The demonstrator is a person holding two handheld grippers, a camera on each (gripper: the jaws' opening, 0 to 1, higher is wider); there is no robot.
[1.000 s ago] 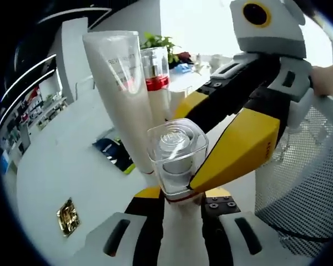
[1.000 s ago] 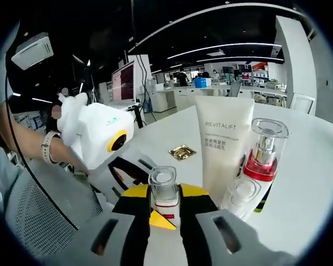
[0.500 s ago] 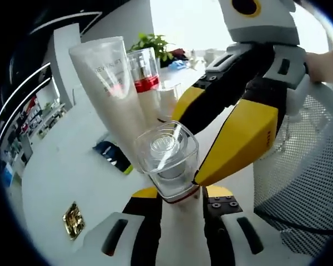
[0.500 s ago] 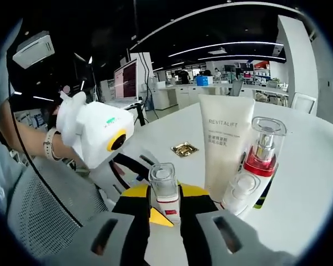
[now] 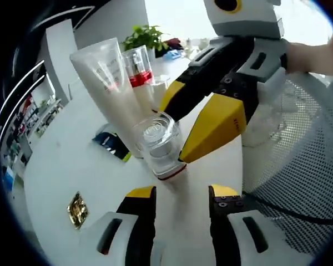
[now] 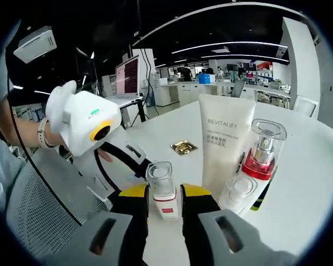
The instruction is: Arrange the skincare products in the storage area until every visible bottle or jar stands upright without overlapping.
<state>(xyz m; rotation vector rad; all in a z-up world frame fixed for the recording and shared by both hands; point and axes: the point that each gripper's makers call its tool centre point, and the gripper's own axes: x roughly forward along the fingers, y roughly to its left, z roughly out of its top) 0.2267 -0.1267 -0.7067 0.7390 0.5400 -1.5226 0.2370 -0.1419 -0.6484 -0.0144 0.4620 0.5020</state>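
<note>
Small clear-capped bottle standing upright on the white worktop, pinched between the yellow pads of the right claw, just beside the Revitalift tube, the red-collared pump bottle and a short white bottle (all upright, none overlapping as far as can be seen). Left claw spread wide and empty, just short of the bottle. To finish well: keep the bottle vertical, set its base flat, part the pads slowly, withdraw without brushing the tube. Against a second ago: left claw was closed on the bottle too, now released and drawn back; gold sachet unmoved.
</note>
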